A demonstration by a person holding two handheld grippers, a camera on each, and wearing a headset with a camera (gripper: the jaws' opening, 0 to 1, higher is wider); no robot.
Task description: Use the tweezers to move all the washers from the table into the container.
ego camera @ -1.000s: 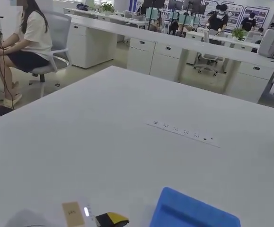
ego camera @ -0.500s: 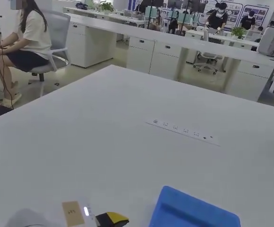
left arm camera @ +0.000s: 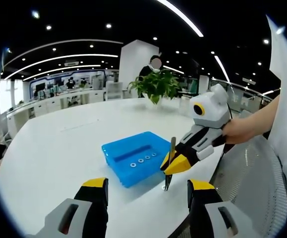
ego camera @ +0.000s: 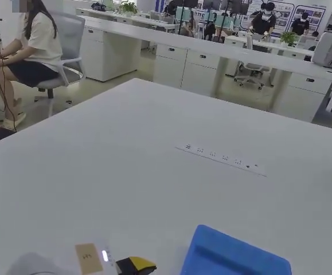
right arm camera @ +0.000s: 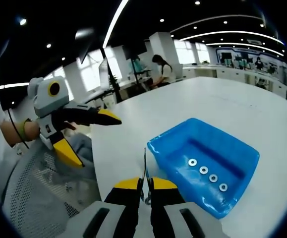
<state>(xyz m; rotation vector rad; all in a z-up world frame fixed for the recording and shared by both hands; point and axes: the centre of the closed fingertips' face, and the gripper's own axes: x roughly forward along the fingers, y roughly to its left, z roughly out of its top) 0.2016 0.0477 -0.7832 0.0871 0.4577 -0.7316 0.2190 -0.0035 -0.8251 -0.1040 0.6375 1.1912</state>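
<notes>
Right gripper view: four washers lie in a row on the floor of the blue container, which sits on the white table just right of the tweezers. The right gripper has its jaws closed together on the tweezers, which stand between them and point forward. At the left, the left gripper hangs beyond the table's near edge with its jaws wide apart, gripping nothing. Left gripper view: the same washers lie in line inside the container. Just right of it the tweezers are upright, their tips down at the table close to the container's near right corner, clamped in the right gripper, which a hand holds. The left gripper has its own jaws spread, well short of the container; a plant stands at the far side. Head view: a corner of the container shows at the near edge of the table, with a yellow-and-black tip of a gripper to its left, jaw state not discernible. A power strip lies farther out, and a person sits on a chair at far left.
</notes>
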